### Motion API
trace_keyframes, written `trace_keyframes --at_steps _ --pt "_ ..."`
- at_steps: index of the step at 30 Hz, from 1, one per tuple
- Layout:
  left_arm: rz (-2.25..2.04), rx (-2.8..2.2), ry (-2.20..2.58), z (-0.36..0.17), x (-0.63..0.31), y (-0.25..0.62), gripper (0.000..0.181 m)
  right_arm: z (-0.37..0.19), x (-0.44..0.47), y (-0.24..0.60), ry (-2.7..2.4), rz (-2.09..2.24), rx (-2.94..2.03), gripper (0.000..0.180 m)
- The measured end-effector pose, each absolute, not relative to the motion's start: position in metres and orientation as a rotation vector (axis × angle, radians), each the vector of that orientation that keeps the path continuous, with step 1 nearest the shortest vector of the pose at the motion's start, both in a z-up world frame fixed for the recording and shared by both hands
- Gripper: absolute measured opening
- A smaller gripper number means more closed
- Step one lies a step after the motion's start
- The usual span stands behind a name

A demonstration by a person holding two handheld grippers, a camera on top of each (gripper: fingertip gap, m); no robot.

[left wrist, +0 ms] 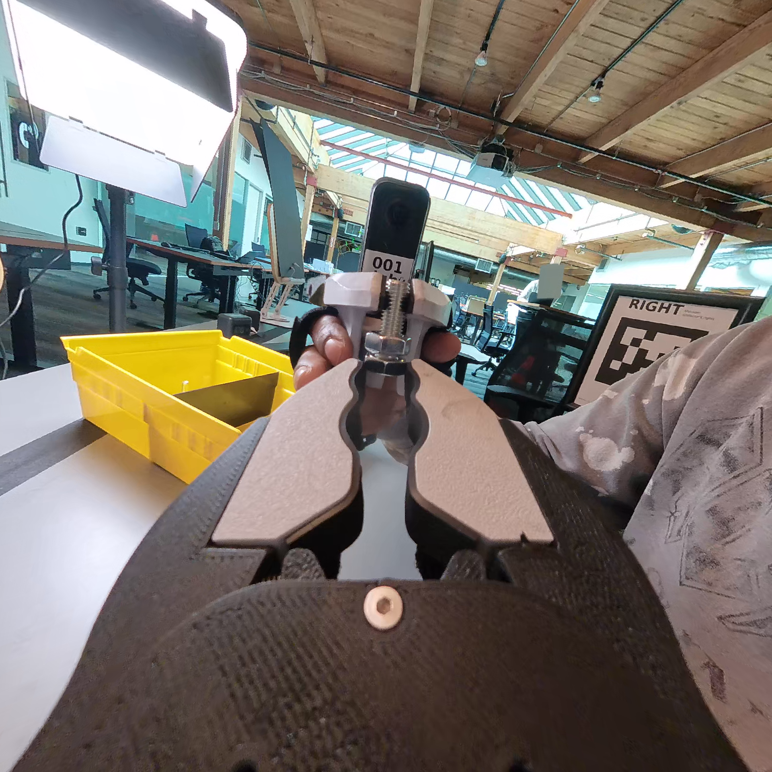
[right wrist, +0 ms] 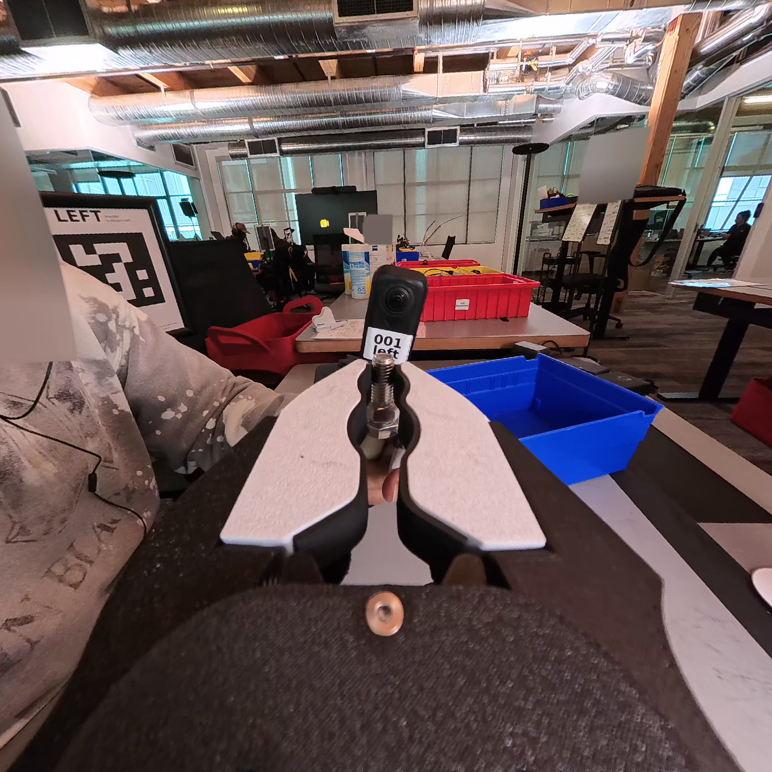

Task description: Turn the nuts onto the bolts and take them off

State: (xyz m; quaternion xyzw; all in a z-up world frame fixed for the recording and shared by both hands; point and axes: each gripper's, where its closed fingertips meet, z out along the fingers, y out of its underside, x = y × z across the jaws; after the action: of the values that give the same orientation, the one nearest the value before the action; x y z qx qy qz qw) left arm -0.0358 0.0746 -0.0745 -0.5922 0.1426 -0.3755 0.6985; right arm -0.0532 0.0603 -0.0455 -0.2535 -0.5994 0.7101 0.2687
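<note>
Clamps silver threaded steel bolt (left wrist: 388, 309) mid-air, right of yellow plastic bin (left wrist: 167, 434): left gripper (left wrist: 382, 369) closed on head end, right gripper (right wrist: 382, 367) pinching far thread tip, silver hex nut (left wrist: 382, 344) low on shank; prob slips & drops if twisting off-axis.

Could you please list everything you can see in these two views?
bolt: one, silver, held between both grippers
nut: one, silver, on the bolt near its head
yellow bin: one, yellow, on the table
blue bin: one, blue, on the table
table: one, pale with dark stripes
marker boards: two, black-and-white, behind the person
red crate: one, red, farther table
left gripper: black, grey jaws shut on the bolt's head
right gripper: black, white jaws shut around the bolt
hand: one, holding the right gripper
</note>
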Motion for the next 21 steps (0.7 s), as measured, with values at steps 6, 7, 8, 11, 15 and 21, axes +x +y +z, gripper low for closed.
trace_keyframes --at_steps 6,7,8,11,15,21 --pt "-0.644 -1.296 0.224 -0.071 -0.057 0.080 0.018 -0.043 -0.068 0.075 -1.529 1.783 -0.788 0.022" --pt "-0.609 -1.289 0.192 -0.070 -0.063 0.080 0.018 -0.043 -0.072 0.079 -1.504 1.746 -0.821 0.024" --pt "-0.567 -1.287 0.167 -0.069 -0.069 0.081 0.018 -0.044 -0.074 0.081 -1.494 1.721 -0.848 0.026" --pt "-0.475 -1.283 0.131 -0.068 -0.078 0.081 0.018 -0.046 -0.082 0.077 -1.467 1.721 -0.911 0.030" --pt "-0.464 -1.239 0.132 -0.061 -0.078 0.076 0.018 -0.052 -0.088 0.072 -1.484 1.716 -0.943 0.029" --pt "-0.500 -1.170 0.154 -0.047 -0.079 0.066 0.018 -0.041 -0.078 0.099 -1.414 1.639 -0.951 0.010"
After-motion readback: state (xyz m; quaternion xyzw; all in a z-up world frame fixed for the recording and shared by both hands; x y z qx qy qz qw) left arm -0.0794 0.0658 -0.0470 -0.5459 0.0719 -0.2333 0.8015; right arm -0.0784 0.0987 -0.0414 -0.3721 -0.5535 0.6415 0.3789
